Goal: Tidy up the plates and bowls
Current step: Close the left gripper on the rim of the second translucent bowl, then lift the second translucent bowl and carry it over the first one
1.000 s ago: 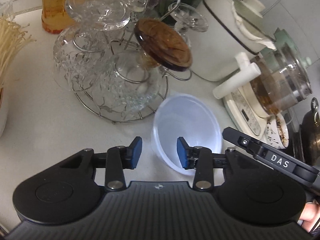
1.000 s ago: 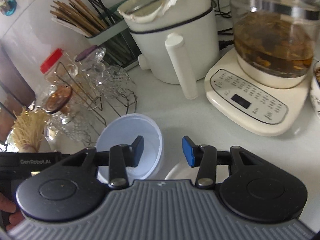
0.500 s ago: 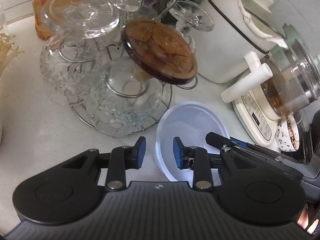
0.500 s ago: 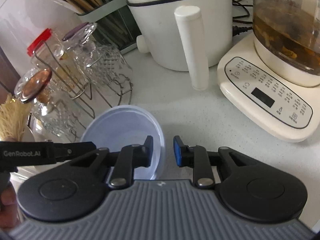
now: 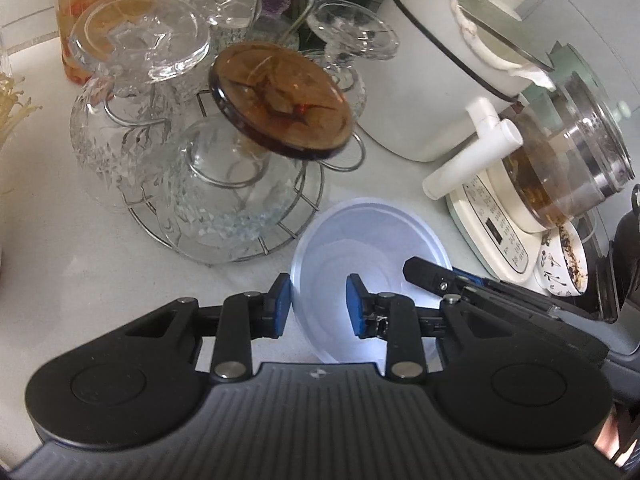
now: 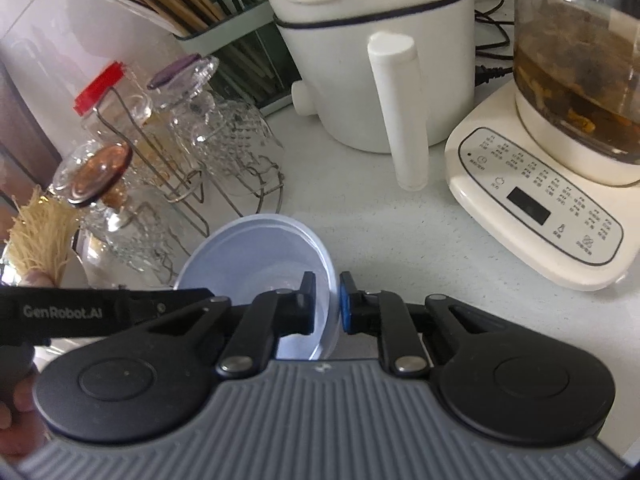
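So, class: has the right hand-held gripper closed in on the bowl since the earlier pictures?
Yes. The right hand-held gripper now pinches the bowl rim; its jaws have narrowed, and the kettle base looks nearer.

The only legible text is "GenRobot.AI", printed in pale letters on the black side of the left gripper [image 6: 100, 314], left of the pale blue bowl [image 6: 256, 252]. The kettle base [image 6: 536, 220] control panel carries small markings too blurred to read.
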A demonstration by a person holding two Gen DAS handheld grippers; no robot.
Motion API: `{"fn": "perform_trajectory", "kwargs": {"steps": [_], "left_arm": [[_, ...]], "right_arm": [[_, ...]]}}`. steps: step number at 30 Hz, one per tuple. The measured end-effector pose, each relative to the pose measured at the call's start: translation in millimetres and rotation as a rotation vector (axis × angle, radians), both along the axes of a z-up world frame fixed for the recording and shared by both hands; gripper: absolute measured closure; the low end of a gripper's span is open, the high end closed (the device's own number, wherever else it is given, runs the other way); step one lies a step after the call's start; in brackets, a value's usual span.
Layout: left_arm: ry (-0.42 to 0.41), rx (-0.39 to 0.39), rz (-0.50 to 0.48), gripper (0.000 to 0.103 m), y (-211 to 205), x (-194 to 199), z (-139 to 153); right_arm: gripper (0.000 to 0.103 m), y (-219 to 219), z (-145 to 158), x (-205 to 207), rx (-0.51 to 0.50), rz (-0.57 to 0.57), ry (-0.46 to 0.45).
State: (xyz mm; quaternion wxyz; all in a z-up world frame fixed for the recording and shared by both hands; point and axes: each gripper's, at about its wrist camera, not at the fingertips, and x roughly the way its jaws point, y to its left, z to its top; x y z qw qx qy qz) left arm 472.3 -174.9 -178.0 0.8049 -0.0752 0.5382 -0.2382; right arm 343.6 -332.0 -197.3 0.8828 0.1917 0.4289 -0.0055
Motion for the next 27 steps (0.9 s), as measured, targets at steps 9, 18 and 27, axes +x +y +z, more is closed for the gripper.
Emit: {"fn": "perform_trajectory", "kwargs": {"steps": [9, 18, 27], "left_arm": [[-0.017, -0.024, 0.009, 0.069, 11.8, -25.7, 25.6], [-0.054, -0.053, 0.025, 0.069, 27.1, -52.0, 58.2], [-0.083, -0.077, 0.062, 0.069, 61.7, -83.3, 75.6]], "right_arm": [[0.088, 0.6, 23.1, -23.9, 0.010, -0.020, -0.019], [0.088, 9.1, 49.5, -48.0, 0.026, -0.017, -0.044], [0.088, 36.5, 69.2, -71.4, 0.037, 0.010, -0.065]]}}
